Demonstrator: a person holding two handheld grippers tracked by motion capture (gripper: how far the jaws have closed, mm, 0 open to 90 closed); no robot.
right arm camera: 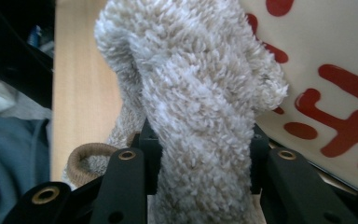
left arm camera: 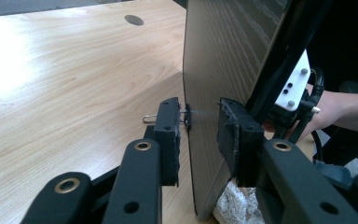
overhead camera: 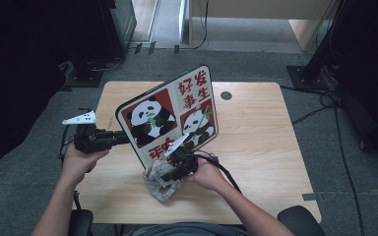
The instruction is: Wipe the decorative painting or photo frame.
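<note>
On the wooden table, a panda board stands between the parted pads of the left gripper, ungripped; a fluffy cloth is clamped by the right gripper.

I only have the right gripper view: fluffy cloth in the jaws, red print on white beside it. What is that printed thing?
Observer: A panda board, standing tilted on its lower edge on the wooden table.
Operator: Where is the left gripper?
Observer: The left gripper straddles the board's left edge. Its pads look just clear of it.
Operator: And my cloth's loose end?
Observer: In the high view the cloth hangs from the right gripper and bunches on the table by the board's lower corner.
</note>
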